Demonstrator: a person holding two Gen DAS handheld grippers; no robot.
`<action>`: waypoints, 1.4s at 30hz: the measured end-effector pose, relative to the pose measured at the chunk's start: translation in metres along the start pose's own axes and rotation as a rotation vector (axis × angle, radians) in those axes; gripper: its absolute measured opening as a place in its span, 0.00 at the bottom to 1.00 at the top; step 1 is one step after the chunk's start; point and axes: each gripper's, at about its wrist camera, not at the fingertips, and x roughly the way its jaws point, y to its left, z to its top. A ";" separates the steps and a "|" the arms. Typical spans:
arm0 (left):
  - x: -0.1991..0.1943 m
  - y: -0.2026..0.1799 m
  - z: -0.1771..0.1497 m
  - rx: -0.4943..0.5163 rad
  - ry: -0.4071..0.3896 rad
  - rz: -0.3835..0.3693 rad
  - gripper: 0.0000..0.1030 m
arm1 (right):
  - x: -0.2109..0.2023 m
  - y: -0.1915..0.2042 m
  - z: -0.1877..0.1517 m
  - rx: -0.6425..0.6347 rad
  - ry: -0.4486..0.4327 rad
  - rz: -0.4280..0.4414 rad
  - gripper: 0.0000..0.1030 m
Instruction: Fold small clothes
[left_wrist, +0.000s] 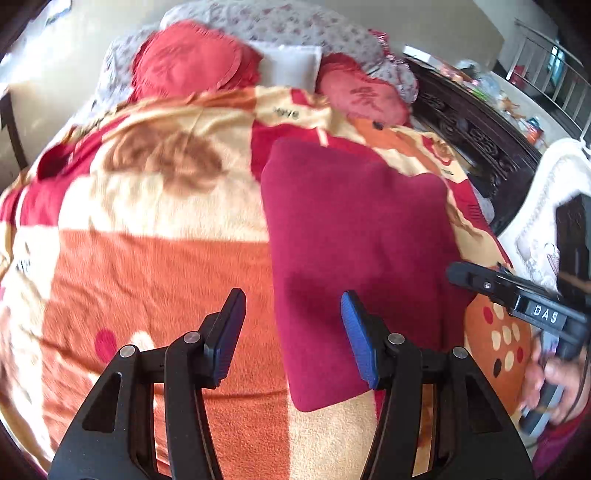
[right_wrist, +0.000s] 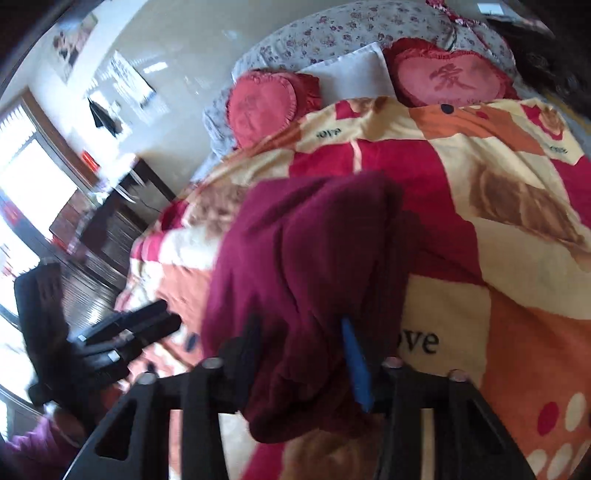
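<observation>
A dark red garment (left_wrist: 354, 236) lies folded into a flat rectangle on the patterned blanket (left_wrist: 155, 280). My left gripper (left_wrist: 293, 334) is open and empty, hovering over the garment's near left edge. My right gripper (left_wrist: 465, 275) shows at the right of the left wrist view, beside the garment's right edge. In the right wrist view the garment (right_wrist: 310, 273) lies between the spread fingers of my right gripper (right_wrist: 301, 354), which looks open; the view is blurred. The left gripper (right_wrist: 147, 328) shows at the left there.
Two red heart cushions (left_wrist: 192, 62) (left_wrist: 364, 96) and a white pillow (left_wrist: 291, 64) lie at the head of the bed. A dark carved wooden bed frame (left_wrist: 476, 136) runs along the right. A cream cloth (left_wrist: 543, 206) lies at the far right.
</observation>
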 end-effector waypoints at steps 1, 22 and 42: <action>0.002 -0.001 -0.005 0.000 0.007 -0.003 0.52 | -0.003 -0.002 -0.007 0.003 -0.018 -0.021 0.14; 0.046 -0.036 0.029 0.079 -0.041 0.165 0.52 | 0.009 0.008 0.034 -0.078 -0.074 -0.080 0.14; 0.058 -0.040 0.031 0.078 -0.053 0.190 0.61 | -0.008 0.009 0.015 -0.107 -0.060 -0.100 0.45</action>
